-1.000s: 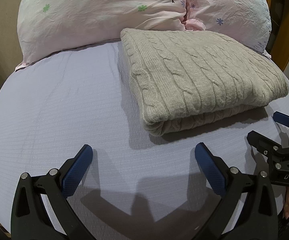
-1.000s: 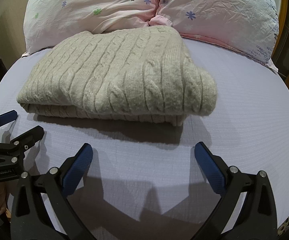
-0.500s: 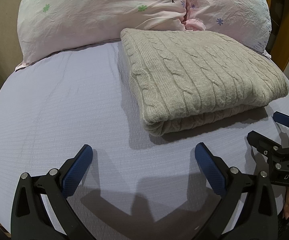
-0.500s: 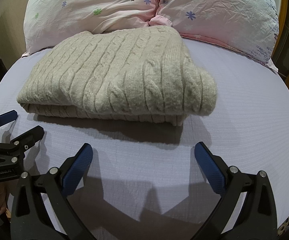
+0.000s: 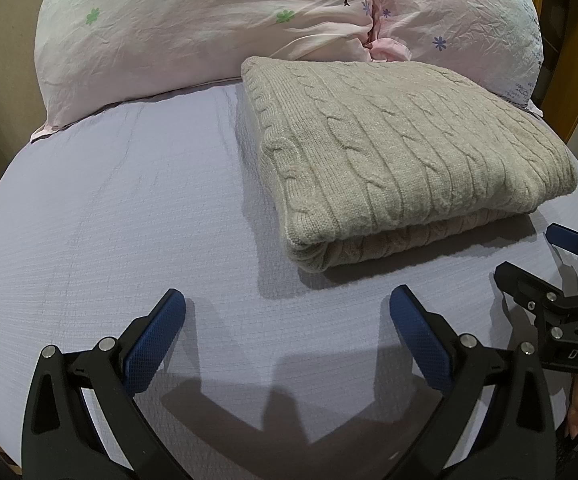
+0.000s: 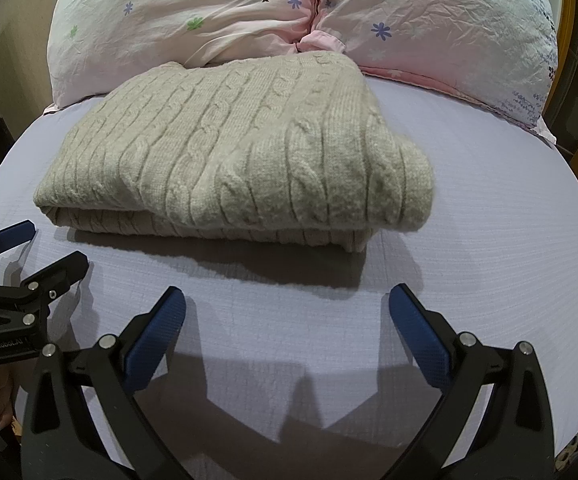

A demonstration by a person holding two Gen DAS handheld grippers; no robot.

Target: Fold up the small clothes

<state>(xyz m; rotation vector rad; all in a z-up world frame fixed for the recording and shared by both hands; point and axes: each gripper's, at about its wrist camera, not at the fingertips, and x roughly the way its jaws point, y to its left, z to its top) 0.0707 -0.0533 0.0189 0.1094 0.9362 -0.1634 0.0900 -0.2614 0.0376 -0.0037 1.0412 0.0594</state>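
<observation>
Left gripper (image 5: 287, 312), jaws spread and empty at lower centre; cable-knit sweater (image 5: 401, 160), folded flat on lavender sheet (image 5: 109, 220) right of centre, unchanged from a second ago; right gripper (image 6: 287, 312) likewise spread, suggesting folding complete.

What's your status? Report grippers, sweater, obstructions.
Left gripper open, right gripper open, both empty over the sheet. Sweater folded flat, untouched, ahead of the fingers. Pillows behind it; nothing between.
</observation>
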